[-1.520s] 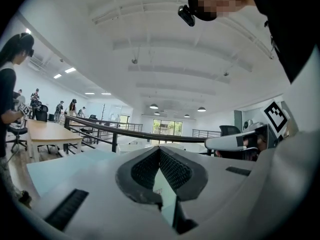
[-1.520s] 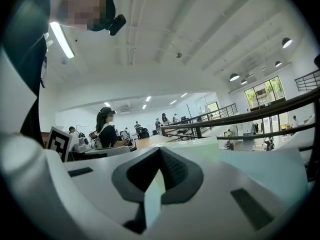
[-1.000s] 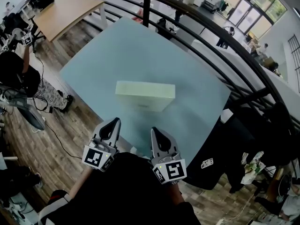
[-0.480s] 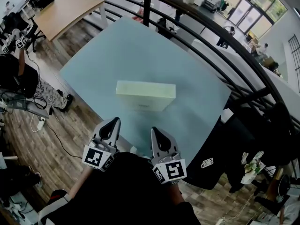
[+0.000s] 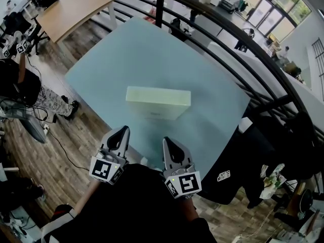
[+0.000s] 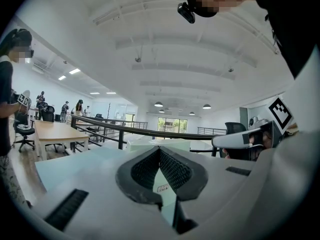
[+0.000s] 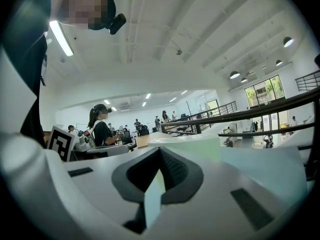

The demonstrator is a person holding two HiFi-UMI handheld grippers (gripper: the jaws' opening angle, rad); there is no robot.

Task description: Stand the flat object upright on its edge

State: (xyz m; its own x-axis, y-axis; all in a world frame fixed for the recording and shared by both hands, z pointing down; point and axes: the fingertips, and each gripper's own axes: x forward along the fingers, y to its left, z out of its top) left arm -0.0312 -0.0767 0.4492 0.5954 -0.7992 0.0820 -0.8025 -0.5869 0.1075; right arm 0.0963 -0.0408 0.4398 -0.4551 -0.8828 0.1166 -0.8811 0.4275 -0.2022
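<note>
Head view: left hand-held gripper (image 5: 122, 130), right hand-held gripper (image 5: 166, 141), jaws together, empty.

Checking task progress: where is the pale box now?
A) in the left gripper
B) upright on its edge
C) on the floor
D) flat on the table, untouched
D: the pale box lies flat on the table; the left gripper and right gripper are shut, short of it.

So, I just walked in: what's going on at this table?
A person holds a two-jaw gripper in each hand at the near edge of the pale blue table. The left gripper and right gripper are both shut and empty, short of the pale flat box lying on its broad face mid-table. Nothing touches it; it is not yet on edge.
</note>
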